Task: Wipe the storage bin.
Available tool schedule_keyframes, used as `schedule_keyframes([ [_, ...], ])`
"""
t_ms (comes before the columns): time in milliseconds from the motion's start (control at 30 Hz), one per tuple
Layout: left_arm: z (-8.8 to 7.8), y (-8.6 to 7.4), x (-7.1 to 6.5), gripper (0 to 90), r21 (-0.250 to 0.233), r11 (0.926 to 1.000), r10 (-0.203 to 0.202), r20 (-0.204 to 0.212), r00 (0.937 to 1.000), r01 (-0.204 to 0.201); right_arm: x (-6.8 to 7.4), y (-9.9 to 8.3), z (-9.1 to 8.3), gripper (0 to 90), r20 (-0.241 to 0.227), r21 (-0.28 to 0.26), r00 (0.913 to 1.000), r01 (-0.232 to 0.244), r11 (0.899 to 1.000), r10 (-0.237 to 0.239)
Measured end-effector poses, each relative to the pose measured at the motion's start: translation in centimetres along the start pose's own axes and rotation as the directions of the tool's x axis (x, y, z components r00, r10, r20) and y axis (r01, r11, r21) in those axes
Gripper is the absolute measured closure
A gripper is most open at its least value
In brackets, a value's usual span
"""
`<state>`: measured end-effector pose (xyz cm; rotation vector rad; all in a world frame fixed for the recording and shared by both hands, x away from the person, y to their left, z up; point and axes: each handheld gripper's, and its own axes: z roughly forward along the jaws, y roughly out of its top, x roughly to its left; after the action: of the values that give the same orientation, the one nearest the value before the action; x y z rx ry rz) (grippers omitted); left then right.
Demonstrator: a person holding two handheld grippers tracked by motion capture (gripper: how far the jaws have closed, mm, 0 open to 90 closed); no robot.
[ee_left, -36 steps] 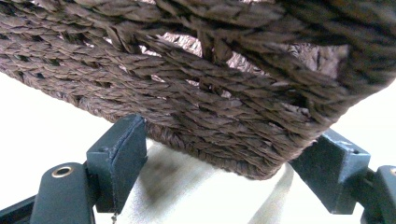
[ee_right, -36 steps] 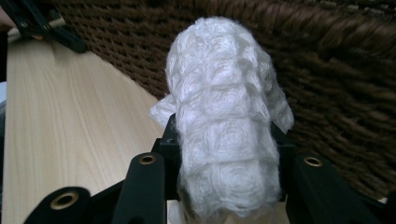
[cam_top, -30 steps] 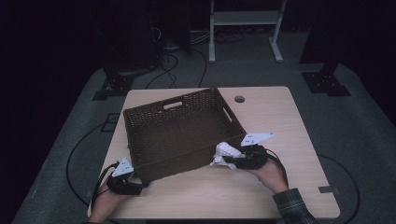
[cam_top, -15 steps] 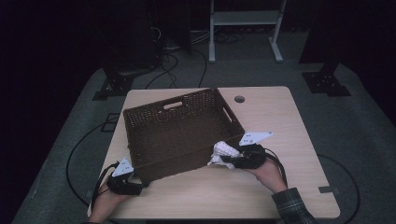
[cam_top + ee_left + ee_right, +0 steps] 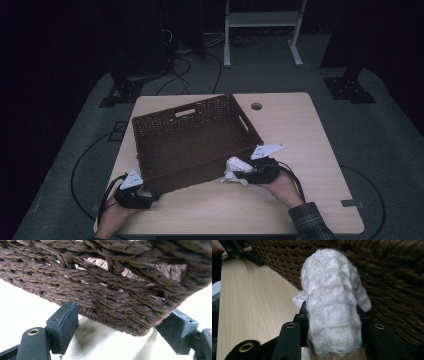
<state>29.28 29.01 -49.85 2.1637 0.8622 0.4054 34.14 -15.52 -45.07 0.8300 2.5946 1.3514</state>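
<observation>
Right tongs: clamped on a white knitted cloth, lower centre-right of the high view, just beside the basket's near wall.
Left tongs: jaws apart, astride the basket's near-left corner, lower left of the high view.
Basket: brown wicker, tilted, centre of the worktop.
Cloth contact with the basket: cannot tell.
</observation>
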Motion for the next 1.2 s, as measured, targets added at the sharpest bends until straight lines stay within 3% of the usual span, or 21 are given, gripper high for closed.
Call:
schedule_keyframes([
  [633, 0.0, 0.0, 0.0, 20.7, 0.0, 1.0, 0.0, 0.0, 1.0, 0.0, -0.1, -1.5, 2.6, 60.8, -0.026, 0.08, 0.9996, -0.012, 0.997, 0.014],
  [900, 0.0, 0.0, 0.0, 20.7, 0.0, 1.0, 0.0, 0.0, 1.0, 0.0, 0.1, -1.3, 2.5, 60.8, -0.02, 0.08, 0.9998, 0.004, 0.997, -0.002],
  [1200, 0.0, 0.0, 0.0, 20.7, 0.0, 1.0, 0.0, 0.0, 1.0, 0.0, 0.6, -0.2, 1.2, 60.8, -0.017, 0.03, 0.9996, 0.021, 0.999, -0.02],
])
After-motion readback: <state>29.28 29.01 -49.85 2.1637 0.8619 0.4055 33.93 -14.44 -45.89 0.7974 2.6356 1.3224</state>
